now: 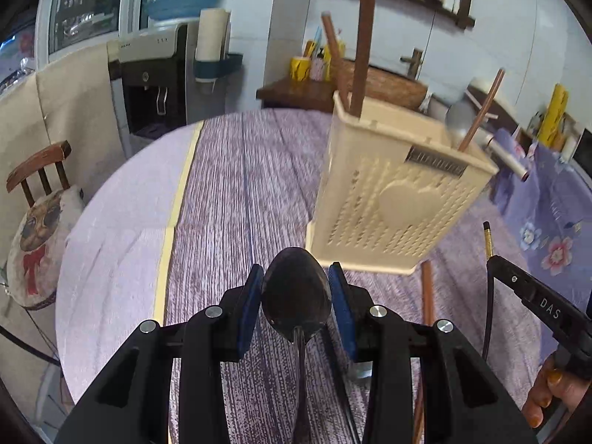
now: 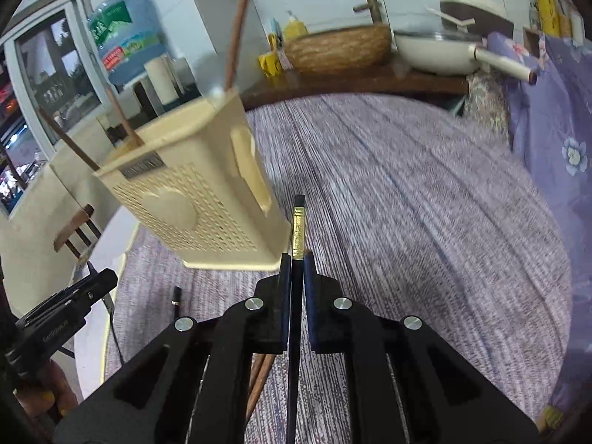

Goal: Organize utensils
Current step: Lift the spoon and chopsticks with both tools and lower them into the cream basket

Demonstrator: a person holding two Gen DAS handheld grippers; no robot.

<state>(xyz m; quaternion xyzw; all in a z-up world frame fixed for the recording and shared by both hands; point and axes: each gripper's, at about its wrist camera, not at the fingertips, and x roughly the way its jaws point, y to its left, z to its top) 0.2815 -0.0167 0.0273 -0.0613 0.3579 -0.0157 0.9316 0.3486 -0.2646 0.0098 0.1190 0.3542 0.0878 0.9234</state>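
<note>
Utensils sit partly sorted: a cream perforated basket (image 1: 396,188) stands on the purple-striped worktop (image 1: 240,185) with several brown handles (image 1: 364,44) sticking up out of it. The left tool (image 1: 296,292) is closed on the bowl of a dark metal spoon (image 1: 296,296), whose bowl sits between the blue pads (image 1: 342,307) while its handle runs back under the tool. The right tool (image 2: 296,259) is pinched almost fully together on a black chopstick (image 2: 298,229) with a gold band near its tip, held just beside the basket's lower corner.

Only the left wrist view shows a ladle (image 1: 460,118) leaning in the basket's far compartment and a brown chopstick (image 1: 427,292) lying on the worktop below the basket. Only the right wrist view shows another black chopstick (image 2: 177,296) lying on the cloth to the left, and a pair of brown chopsticks (image 2: 259,373) under the right tool. Each view catches the other tool at its edge.
</note>
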